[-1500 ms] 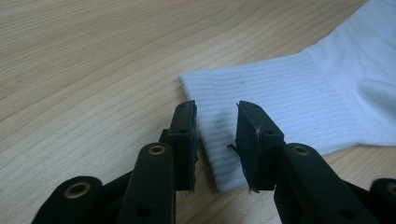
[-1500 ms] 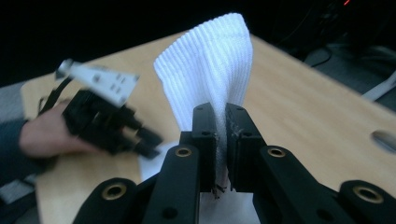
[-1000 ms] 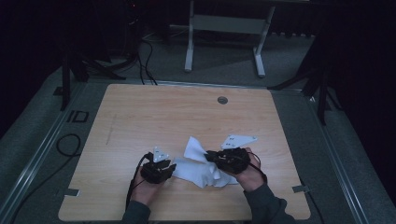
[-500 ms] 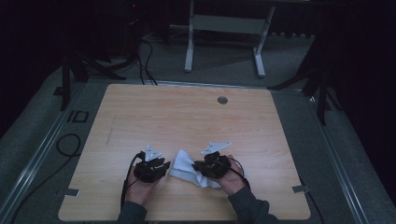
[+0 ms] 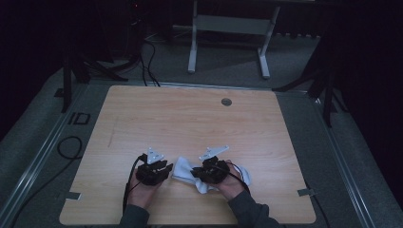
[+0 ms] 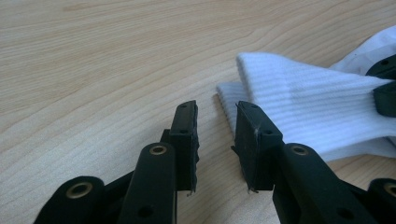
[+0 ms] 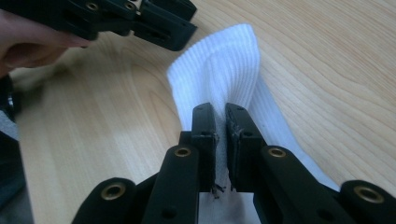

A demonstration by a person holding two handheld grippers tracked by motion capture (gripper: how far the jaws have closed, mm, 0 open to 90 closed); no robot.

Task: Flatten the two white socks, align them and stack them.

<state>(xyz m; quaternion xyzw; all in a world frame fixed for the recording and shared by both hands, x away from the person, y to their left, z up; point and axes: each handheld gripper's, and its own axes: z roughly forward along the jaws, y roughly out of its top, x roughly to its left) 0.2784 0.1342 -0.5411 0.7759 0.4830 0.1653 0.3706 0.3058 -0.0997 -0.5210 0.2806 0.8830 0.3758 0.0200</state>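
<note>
Pinching a ribbed white sock (image 7: 219, 70) between nearly shut right tongs (image 7: 220, 122), far end cut off; gaping empty beside its cuff, left tongs (image 6: 216, 122).

Dim high view: the tabletop (image 5: 190, 123) sits in soft overhead light, surroundings sinking into near-black and grainy. Both gripper views are brighter and evenly lit; nearest black gripper parts go soft, with faint shadows underneath.

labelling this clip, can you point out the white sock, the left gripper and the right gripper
white sock (image 6: 299, 95), left gripper view, ribbed cuff
left gripper (image 6: 215, 128), left gripper view, gap between its open jaws
right gripper (image 7: 220, 128), right gripper view, between jaws pinching the sock
</note>
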